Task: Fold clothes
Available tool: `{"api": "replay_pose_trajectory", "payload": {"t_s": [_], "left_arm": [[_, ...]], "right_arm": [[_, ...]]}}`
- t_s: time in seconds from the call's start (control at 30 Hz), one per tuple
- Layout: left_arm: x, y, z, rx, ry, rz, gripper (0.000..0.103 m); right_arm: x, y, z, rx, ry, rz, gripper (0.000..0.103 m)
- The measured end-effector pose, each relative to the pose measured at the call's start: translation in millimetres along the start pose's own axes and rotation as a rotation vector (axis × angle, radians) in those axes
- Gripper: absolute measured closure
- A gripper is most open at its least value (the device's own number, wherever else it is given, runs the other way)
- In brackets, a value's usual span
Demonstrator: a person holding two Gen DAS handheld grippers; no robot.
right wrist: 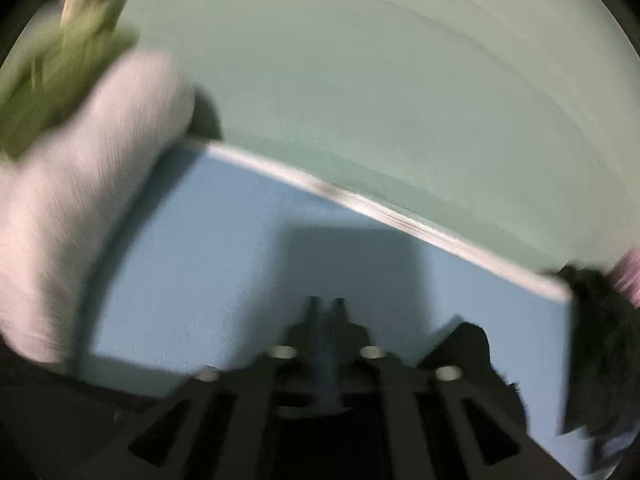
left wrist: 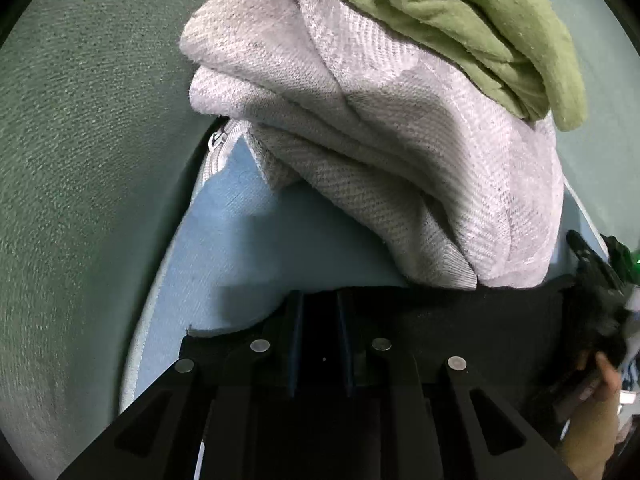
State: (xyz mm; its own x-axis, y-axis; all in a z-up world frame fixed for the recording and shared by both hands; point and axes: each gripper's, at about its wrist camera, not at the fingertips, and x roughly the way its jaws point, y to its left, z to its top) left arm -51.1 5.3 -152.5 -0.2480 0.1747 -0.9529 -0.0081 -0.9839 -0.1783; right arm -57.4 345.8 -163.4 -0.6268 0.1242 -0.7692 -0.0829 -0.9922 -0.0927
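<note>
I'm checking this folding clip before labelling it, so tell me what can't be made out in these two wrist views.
- Left wrist view: the black garment is mostly hidden behind the left gripper; its shape is unreadable.
- Left wrist view: the green garment is cut off by the top edge, atop the folded white garment.
- Right wrist view: motion blur smears everything; the right gripper looks nearly closed over the blue cushion, any grasp untellable.

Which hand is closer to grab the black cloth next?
Left, probably. The left gripper sits right at the edge of the black cloth, below the folded pile. The right gripper points at the bare blue pad, and its view is blurred.
</note>
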Motion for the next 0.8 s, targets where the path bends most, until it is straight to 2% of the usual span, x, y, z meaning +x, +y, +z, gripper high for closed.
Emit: {"api": "replay_pose_trajectory", "payload": {"t_s": [0.07, 0.1, 0.13, 0.17, 0.23, 0.27, 0.3, 0.33, 0.37, 0.4, 0.47, 0.53, 0.57, 0.6, 0.67, 0.8], "left_arm": [[-2, -2, -7, -0.001, -0.056, 0.024, 0.084], [-4, -3, -14, 0.000, -0.102, 0.040, 0.084], [-6, -5, -21, -0.001, -0.151, 0.056, 0.084], [-9, -6, -32, 0.000, -0.198, 0.066, 0.084], [-15, -10, -54, 0.002, -0.289, 0.086, 0.083], [-18, -11, -65, 0.003, -0.335, 0.096, 0.077], [-25, -12, -80, -0.007, -0.337, 0.060, 0.061], [-33, -13, -96, -0.020, -0.331, 0.017, 0.051], [-40, -16, -111, -0.031, -0.326, -0.034, 0.033], [-49, -19, -127, -0.030, -0.325, -0.077, 0.027], [-69, -30, -163, -0.002, -0.327, -0.146, 0.026], [-81, -59, -203, 0.072, -0.320, -0.196, 0.026], [-85, -62, -215, 0.108, -0.308, -0.222, 0.026], [-88, -87, -216, 0.133, -0.296, -0.237, 0.026], [-94, -116, -244, 0.192, -0.271, -0.294, 0.026], [-94, -160, -289, 0.287, -0.208, -0.351, 0.026]], "right_arm": [[-37, -38, -14, 0.189, -0.082, 0.152, 0.055], [-63, -54, -27, 0.257, -0.124, 0.230, 0.043], [-87, -64, -43, 0.294, -0.147, 0.280, 0.034], [-110, -71, -61, 0.301, -0.148, 0.308, 0.021], [-155, -81, -107, 0.265, -0.112, 0.333, 0.022], [-180, -87, -134, 0.251, -0.092, 0.336, 0.022], [-202, -94, -162, 0.248, -0.069, 0.329, 0.022], [-221, -102, -189, 0.244, -0.045, 0.322, 0.022], [-235, -111, -213, 0.239, -0.019, 0.311, 0.022], [-254, -121, -235, 0.236, 0.004, 0.294, 0.022], [-279, -137, -273, 0.248, 0.031, 0.272, 0.022], [-289, -149, -307, 0.272, 0.053, 0.265, 0.023], [-291, -153, -319, 0.297, 0.064, 0.267, 0.027], [-293, -157, -330, 0.322, 0.074, 0.273, 0.027], [-298, -164, -346, 0.389, 0.069, 0.306, 0.027], [-304, -175, -359, 0.481, 0.062, 0.377, 0.030]]}}
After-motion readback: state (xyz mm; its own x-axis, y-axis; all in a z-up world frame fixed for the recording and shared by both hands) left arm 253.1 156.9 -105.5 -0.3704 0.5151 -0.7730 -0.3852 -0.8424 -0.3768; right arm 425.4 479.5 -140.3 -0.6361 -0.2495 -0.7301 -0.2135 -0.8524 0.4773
